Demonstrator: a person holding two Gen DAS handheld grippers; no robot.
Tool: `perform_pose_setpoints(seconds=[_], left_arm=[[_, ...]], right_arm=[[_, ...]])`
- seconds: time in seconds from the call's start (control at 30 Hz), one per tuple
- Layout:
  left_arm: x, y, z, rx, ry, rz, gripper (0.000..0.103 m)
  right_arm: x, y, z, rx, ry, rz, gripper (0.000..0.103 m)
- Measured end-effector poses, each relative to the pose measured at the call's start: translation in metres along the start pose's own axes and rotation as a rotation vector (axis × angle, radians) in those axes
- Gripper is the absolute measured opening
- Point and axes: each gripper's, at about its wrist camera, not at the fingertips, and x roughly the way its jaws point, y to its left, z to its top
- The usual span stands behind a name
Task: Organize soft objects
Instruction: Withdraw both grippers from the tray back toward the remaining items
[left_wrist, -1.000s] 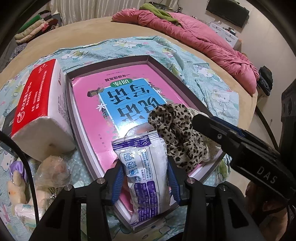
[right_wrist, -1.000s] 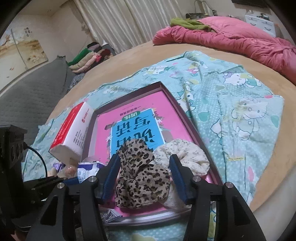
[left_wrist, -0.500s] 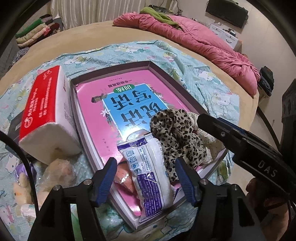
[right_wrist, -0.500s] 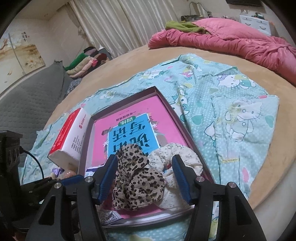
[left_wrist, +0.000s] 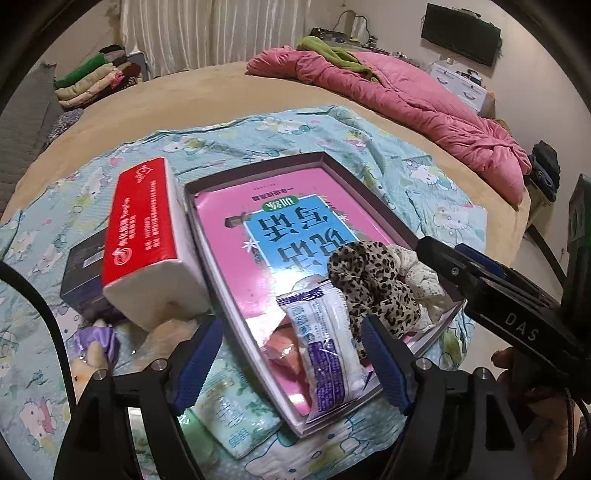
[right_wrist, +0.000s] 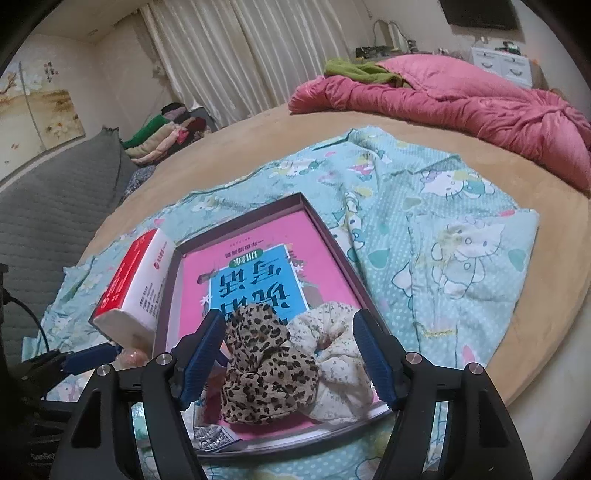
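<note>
A round bed with a tan cover (left_wrist: 258, 85) fills the room, a rumpled pink quilt (left_wrist: 406, 99) along its far edge and pale curtains (right_wrist: 251, 55) behind; a light blue cartoon-print cloth (right_wrist: 461, 236) is spread over the near part, and on it lies a shallow dark-rimmed box lid (left_wrist: 373, 192) lined with a glossy pink and blue book cover; a red and white tissue pack (left_wrist: 147, 240) leans against the lid's left rim; the left gripper (left_wrist: 291, 358) has its jaws opening, blue pads clear of the crinkly white and purple plastic packet (left_wrist: 328, 350) that lies between them at the lid's near corner; the right gripper (right_wrist: 290, 354) likewise has its jaws opening, not pressing the soft, ruffled leopard-print scrunchie (right_wrist: 266, 373) between them; a cream floral scrunchie (right_wrist: 340, 362) sits touching it on the right, both in the lid's near end.
</note>
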Motion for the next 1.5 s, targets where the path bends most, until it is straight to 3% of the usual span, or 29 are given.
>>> perform_pose_setpoints(seconds=[0.4, 0.87, 1.5], left_arm=[[-0.033, 0.022, -0.002, -0.035, -0.045, 0.02, 0.082], [-0.079, 0.067, -0.005, -0.089, -0.106, 0.077, 0.083], [-0.126, 0.173, -0.023, -0.28, -0.159, 0.157, 0.083]], right_arm=[[-0.024, 0.027, 0.005, -0.055, -0.062, -0.02, 0.076], [-0.05, 0.073, 0.005, -0.128, -0.097, 0.021, 0.076], [-0.066, 0.132, 0.0, -0.252, -0.093, 0.093, 0.076]])
